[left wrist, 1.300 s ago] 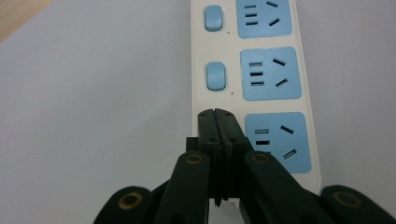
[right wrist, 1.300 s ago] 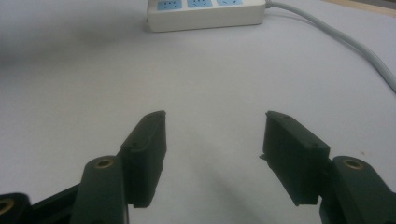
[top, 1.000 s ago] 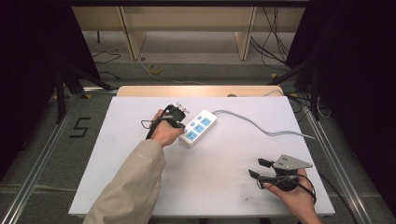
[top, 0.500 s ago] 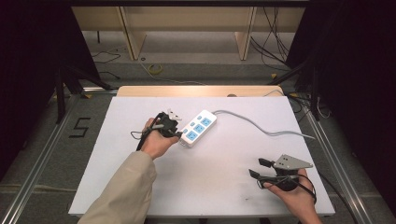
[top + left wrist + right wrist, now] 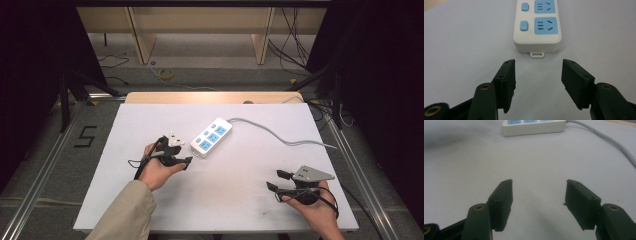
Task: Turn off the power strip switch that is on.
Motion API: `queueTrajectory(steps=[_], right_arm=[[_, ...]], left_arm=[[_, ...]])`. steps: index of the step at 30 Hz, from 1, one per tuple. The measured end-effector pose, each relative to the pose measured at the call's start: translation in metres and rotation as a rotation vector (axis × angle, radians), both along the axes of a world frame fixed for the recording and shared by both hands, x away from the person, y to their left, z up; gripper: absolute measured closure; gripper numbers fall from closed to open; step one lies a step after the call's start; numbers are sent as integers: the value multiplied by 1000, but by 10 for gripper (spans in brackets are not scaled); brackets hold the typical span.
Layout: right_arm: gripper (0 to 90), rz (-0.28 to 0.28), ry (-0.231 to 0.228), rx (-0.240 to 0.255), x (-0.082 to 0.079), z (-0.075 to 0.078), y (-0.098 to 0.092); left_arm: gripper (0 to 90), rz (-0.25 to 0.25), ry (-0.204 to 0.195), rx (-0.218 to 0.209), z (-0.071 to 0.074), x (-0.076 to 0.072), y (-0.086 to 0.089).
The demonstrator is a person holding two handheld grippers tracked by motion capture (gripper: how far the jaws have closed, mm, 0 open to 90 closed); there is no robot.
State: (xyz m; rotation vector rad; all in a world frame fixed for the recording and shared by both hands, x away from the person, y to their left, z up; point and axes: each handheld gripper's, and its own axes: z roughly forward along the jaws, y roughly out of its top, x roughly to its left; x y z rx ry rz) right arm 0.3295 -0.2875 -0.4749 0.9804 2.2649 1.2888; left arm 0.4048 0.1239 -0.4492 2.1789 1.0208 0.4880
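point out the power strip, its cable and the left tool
power strip (image 5: 211, 136), high view, on the middle blue socket of its white top face
cable (image 5: 280, 136), high view, on the grey run lying on the table right of the strip
left tool (image 5: 537, 75), left gripper view, midway between its two open black tips

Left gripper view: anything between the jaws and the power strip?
Nothing. Bare white table separates the open left gripper from the power strip, whose end tab faces the jaws.
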Motion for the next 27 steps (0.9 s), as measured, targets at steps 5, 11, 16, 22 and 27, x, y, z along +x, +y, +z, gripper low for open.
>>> queueTrajectory(steps=[5, 11, 16, 22, 27], right_arm=[[397, 5, 4, -4, 0, 0, 0], [396, 6, 6, -1, 0, 0, 0], [395, 9, 7, 1, 0, 0, 0], [394, 10, 9, 0, 0, 0, 1], [394, 8, 9, -2, 0, 0, 1]], left_arm=[[342, -10, -14, -26, -6, -16, 7], [264, -18, -50, -29, -12, -35, 20], [220, -5, -60, -22, -18, -51, 36], [172, 34, -59, -19, -25, -68, 52], [155, 81, -49, -13, -31, -71, 65]])
